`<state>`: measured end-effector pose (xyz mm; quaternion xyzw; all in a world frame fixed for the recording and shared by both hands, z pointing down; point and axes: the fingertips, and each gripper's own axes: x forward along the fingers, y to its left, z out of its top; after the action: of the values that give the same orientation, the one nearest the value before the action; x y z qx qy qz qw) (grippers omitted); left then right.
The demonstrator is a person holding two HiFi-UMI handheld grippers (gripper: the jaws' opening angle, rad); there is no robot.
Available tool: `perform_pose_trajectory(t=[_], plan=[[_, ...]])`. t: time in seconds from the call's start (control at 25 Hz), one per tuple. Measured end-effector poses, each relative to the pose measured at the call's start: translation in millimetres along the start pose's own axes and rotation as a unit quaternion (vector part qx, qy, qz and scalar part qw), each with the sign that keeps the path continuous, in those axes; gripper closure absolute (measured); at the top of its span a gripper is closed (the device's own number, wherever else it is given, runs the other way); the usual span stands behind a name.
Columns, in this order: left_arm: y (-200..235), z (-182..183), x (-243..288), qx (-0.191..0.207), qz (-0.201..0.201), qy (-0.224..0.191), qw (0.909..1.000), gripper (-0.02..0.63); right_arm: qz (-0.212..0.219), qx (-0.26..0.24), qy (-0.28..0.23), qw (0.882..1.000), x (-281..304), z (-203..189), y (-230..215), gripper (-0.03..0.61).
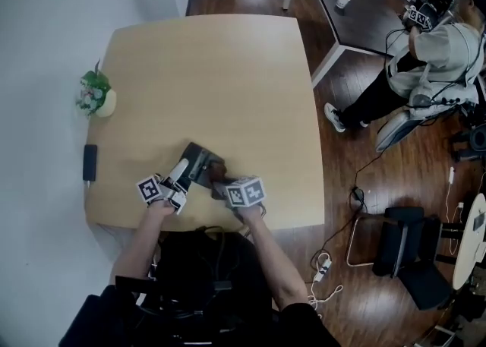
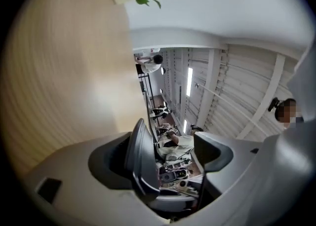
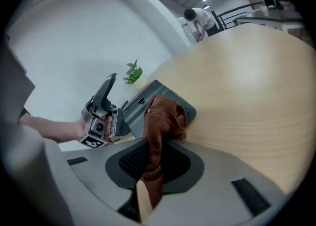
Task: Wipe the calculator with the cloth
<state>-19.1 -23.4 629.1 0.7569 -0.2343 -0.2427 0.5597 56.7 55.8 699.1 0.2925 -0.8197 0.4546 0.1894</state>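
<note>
Head view shows the dark grey flat calculator (image 1: pixel 199 157) by the near edge of the pale wooden table (image 1: pixel 213 72). The left gripper (image 2: pixel 165 153) gapes wide around its left edge. The right gripper (image 3: pixel 148 170) pinches the rust-brown cloth (image 3: pixel 163 121), which is bunched on the calculator's near right corner.

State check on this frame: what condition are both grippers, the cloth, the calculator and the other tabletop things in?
left gripper: open, nothing between its jaws.
right gripper: shut on the cloth.
cloth: bunched, its free end on the calculator.
calculator: lying on the table, partly under the cloth.
potted plant: upright.
black device: flat near the table's left edge.
</note>
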Motion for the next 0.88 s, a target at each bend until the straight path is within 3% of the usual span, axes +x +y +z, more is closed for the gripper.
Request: perform_pose_trajectory(t=[0.2,0.32,0.4,0.44,0.52,0.56,0.68,0.88], plan=[[3,-22,5,0.071,0.026,0.010,0.9971,0.238,0.039,0.109,-0.041,0.992,8,10,7,0.517],[6,-36,15,0.141,0.066,0.015,0.9877,0.238,0.086,0.164,-0.065,0.980,14,12,20,0.517],[13,-33,15,0.189,0.110,0.022,0.9756,0.238,0.098,0.176,-0.073,0.977,17,12,24,0.518],[18,-30,14,0.194,0.124,0.025,0.9728,0.256,0.103,0.173,-0.073,0.977,17,11,26,0.517],[23,-28,13,0.193,0.133,0.040,0.9713,0.358,0.112,0.156,-0.063,0.979,16,8,29,0.517],[25,-29,14,0.198,0.134,0.055,0.9693,0.376,0.112,0.145,-0.057,0.981,14,6,30,0.517],[31,-37,12,0.231,0.143,0.116,0.9553,0.450,0.080,0.110,-0.056,0.989,-3,3,19,0.517],[35,-50,8,0.301,0.139,0.217,0.9181,0.453,-0.037,0.041,-0.058,0.997,-53,20,-17,0.515]])
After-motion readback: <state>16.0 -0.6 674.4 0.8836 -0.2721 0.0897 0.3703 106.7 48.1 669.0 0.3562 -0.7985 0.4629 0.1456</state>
